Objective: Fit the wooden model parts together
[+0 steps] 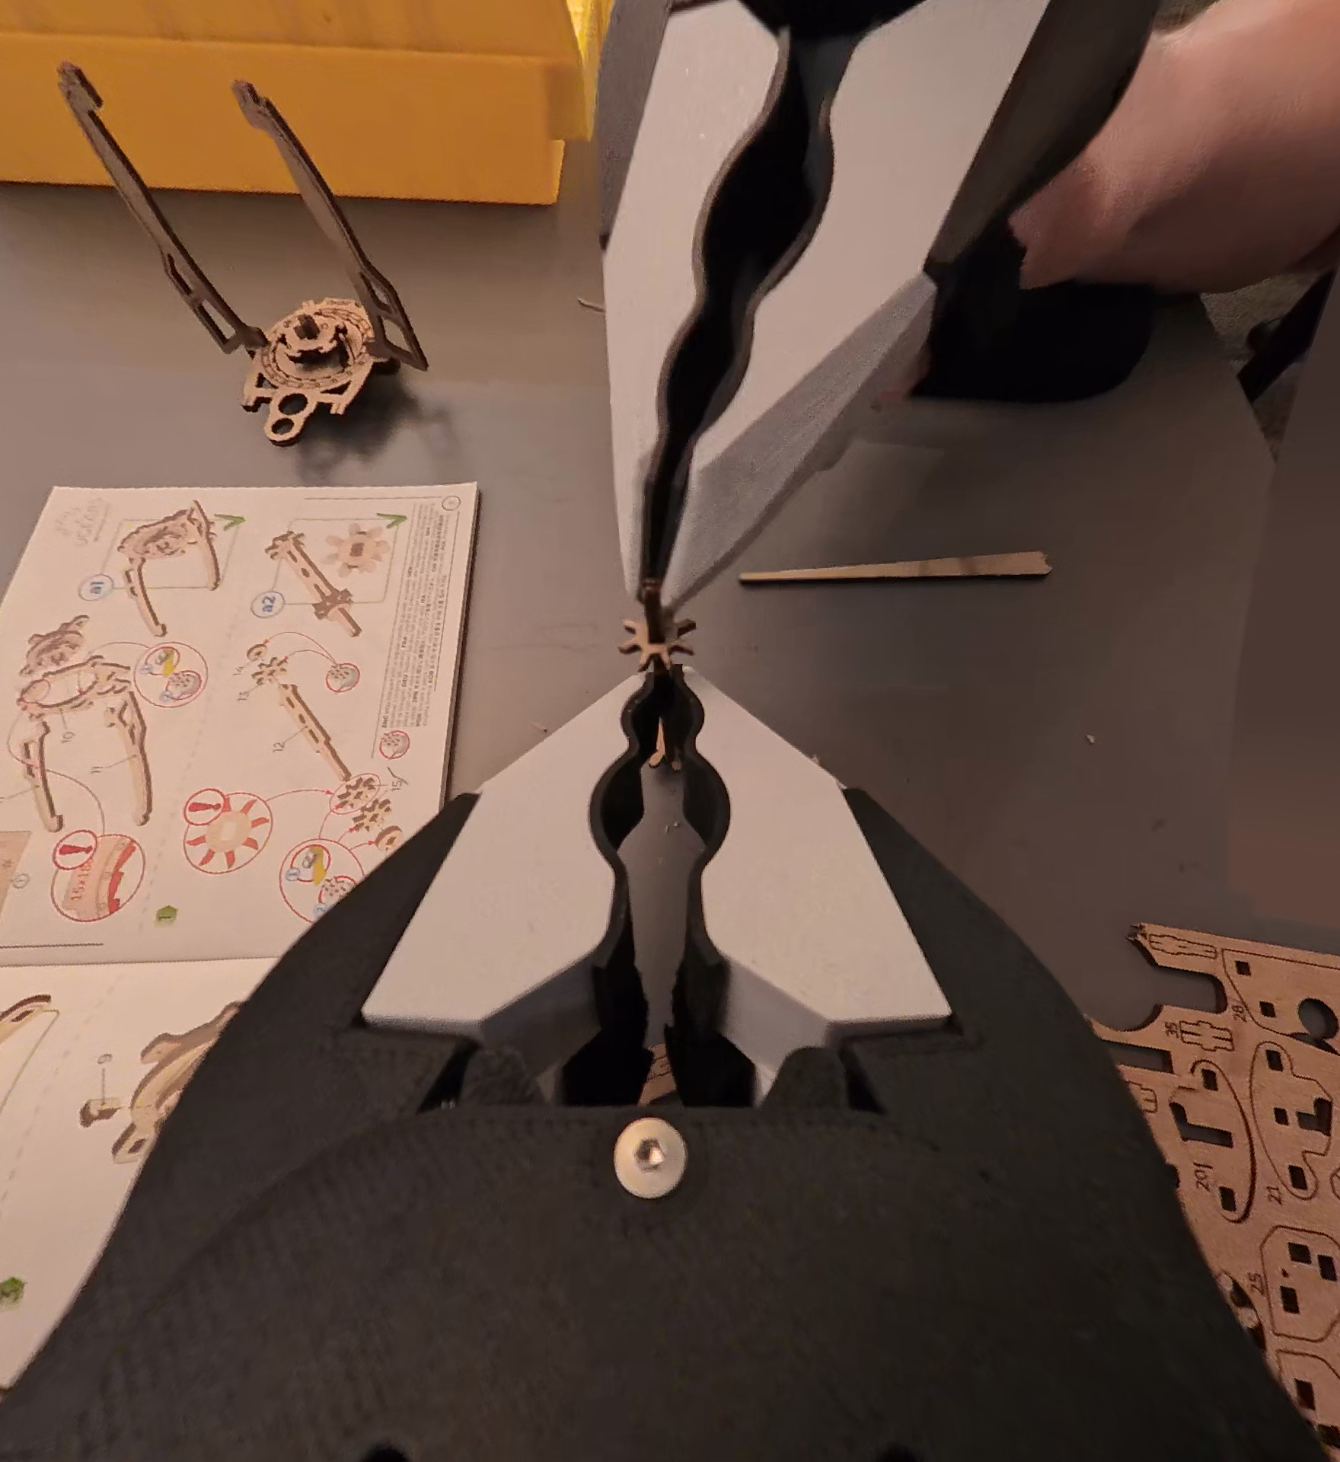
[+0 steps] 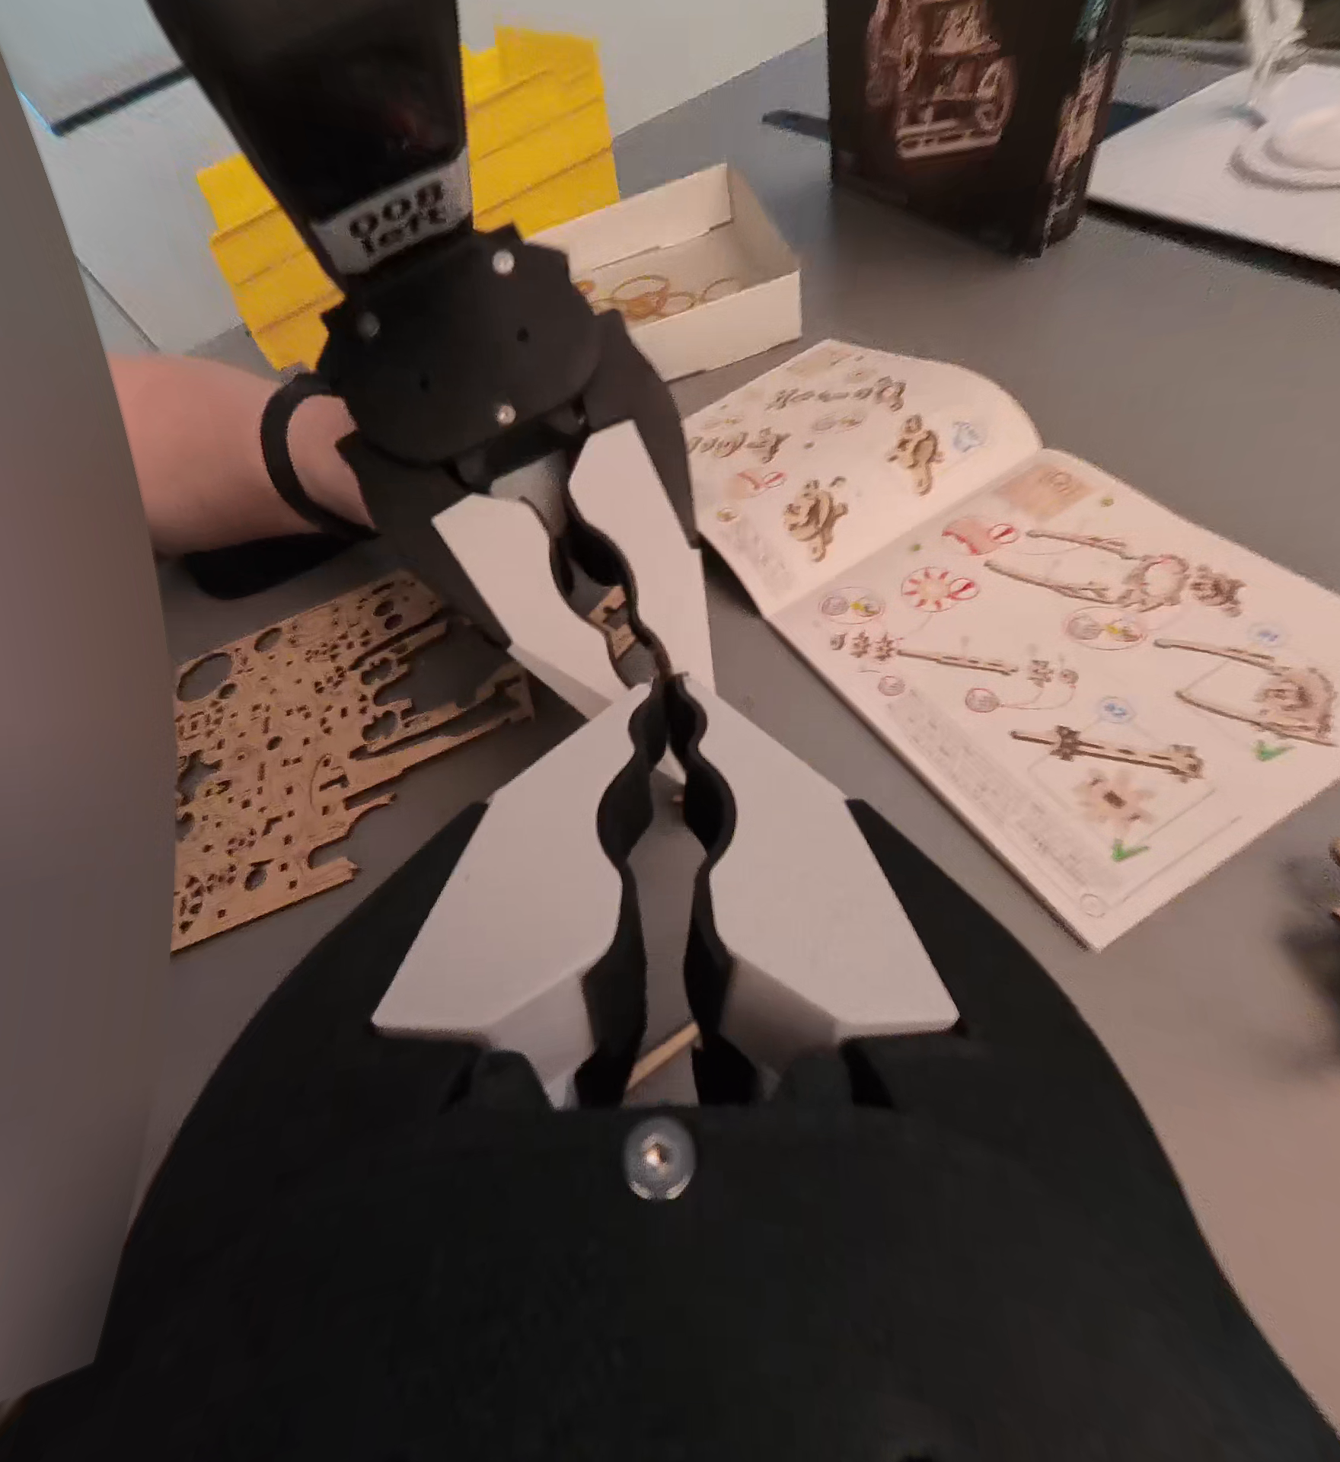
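Note:
My left gripper (image 1: pixel 655 690) is shut on a thin wooden axle (image 1: pixel 663 744) that pokes out past its tips. A small wooden gear (image 1: pixel 655 641) sits on the axle just beyond those tips. My right gripper (image 1: pixel 649 587) comes in from above, tip to tip with the left, and is shut on the axle's far end behind the gear. In the right wrist view my right gripper (image 2: pixel 663 690) meets the left gripper (image 2: pixel 651 672). The axle (image 2: pixel 611 617) shows between the left fingers there, and the gear is hidden.
A half-built model (image 1: pixel 299 348) with two upright arms stands by a yellow box (image 1: pixel 255 95). An instruction sheet (image 1: pixel 216 696), a loose wooden strip (image 1: pixel 896 567) and a punched wooden sheet (image 1: pixel 1284 1147) lie on the grey table. A white box (image 2: pixel 683 277) and a dark carton (image 2: pixel 967 119) stand behind.

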A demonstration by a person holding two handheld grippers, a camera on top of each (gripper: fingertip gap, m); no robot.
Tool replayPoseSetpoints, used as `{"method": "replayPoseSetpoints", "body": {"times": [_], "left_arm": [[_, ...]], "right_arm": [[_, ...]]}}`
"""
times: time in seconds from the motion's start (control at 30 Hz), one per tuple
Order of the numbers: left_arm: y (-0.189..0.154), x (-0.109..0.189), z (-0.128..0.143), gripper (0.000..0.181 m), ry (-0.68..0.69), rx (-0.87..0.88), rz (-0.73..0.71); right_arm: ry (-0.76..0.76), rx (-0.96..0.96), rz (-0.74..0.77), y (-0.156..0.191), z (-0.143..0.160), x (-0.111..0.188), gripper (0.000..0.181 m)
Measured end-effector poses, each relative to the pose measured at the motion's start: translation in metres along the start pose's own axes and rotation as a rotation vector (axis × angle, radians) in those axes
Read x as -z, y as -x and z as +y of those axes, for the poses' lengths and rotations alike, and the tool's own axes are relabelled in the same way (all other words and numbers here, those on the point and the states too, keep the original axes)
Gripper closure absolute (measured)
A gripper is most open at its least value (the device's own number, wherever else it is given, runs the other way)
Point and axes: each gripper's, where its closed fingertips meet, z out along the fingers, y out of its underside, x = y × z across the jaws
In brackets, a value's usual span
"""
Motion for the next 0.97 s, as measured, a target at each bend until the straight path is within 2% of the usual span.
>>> {"method": "replayPoseSetpoints", "body": {"times": [0.07,0.17,0.27,0.33,0.4,0.47,0.57,0.63,0.7,0.83,0.93,0.97], "left_arm": [[-0.001,0.0,0.0,0.181,0.003,-0.013,-0.004],[0.0,0.0,0.0,0.181,0.003,-0.009,-0.003],[-0.001,0.0,0.0,0.181,0.006,-0.017,-0.005],[-0.001,0.0,0.0,0.181,0.003,-0.013,-0.003],[-0.001,-0.001,-0.001,0.181,0.007,-0.027,-0.007],[-0.002,-0.001,-0.001,0.181,0.011,-0.034,-0.007],[-0.002,-0.001,-0.001,0.181,0.01,-0.033,-0.008],[-0.001,0.0,0.0,0.181,0.015,-0.038,-0.008],[0.0,0.003,-0.002,0.181,0.005,-0.034,-0.01],[-0.004,0.028,-0.032,0.181,-0.204,0.235,0.153],[-0.009,0.042,-0.041,0.181,-0.306,0.522,0.386],[-0.01,0.044,-0.041,0.181,-0.323,0.604,0.449]], "right_arm": [[-0.039,0.059,0.044,-0.001,-0.008,0.005,0.181],[0.003,0.007,0.012,-0.001,0.0,0.0,0.181],[-0.013,0.055,0.044,0.001,-0.003,0.001,0.181],[-0.002,-0.003,0.008,-0.001,-0.001,0.001,0.181],[-0.052,0.034,0.046,-0.003,-0.012,0.008,0.181],[0.019,0.015,0.028,-0.004,0.004,0.001,0.18],[-0.043,0.023,0.027,-0.002,-0.009,0.006,0.181],[0.004,0.024,0.021,-0.002,0.001,0.002,0.181],[-0.07,-0.009,0.011,-0.005,-0.012,0.01,0.181],[-0.363,-0.069,-0.014,-0.021,-0.054,0.051,0.181],[-0.35,-0.124,-0.144,-0.013,-0.046,0.041,0.181],[-0.331,-0.133,-0.191,-0.007,-0.042,0.034,0.175]]}}
